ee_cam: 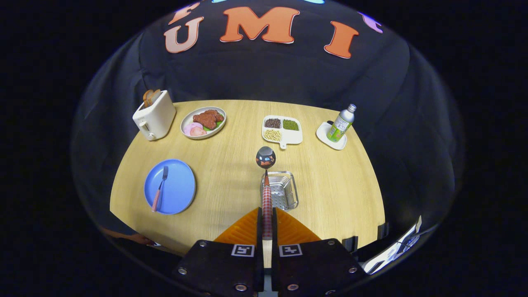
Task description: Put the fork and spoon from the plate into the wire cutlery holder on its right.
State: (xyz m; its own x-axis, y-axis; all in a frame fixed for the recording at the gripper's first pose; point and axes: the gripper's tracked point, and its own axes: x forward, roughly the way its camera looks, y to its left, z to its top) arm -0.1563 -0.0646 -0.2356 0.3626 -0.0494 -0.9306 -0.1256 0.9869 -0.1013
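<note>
The claw (267, 225) was clamped on the spoon (267, 181) above the wire holder (284, 190). Lowering it squarely inside before releasing seemed wise.

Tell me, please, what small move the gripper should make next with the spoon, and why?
Probably lower the spoon and open. The gripper is shut on its handle, with the bowl raised above the wire cutlery holder. The fork waits on the blue plate.
</note>
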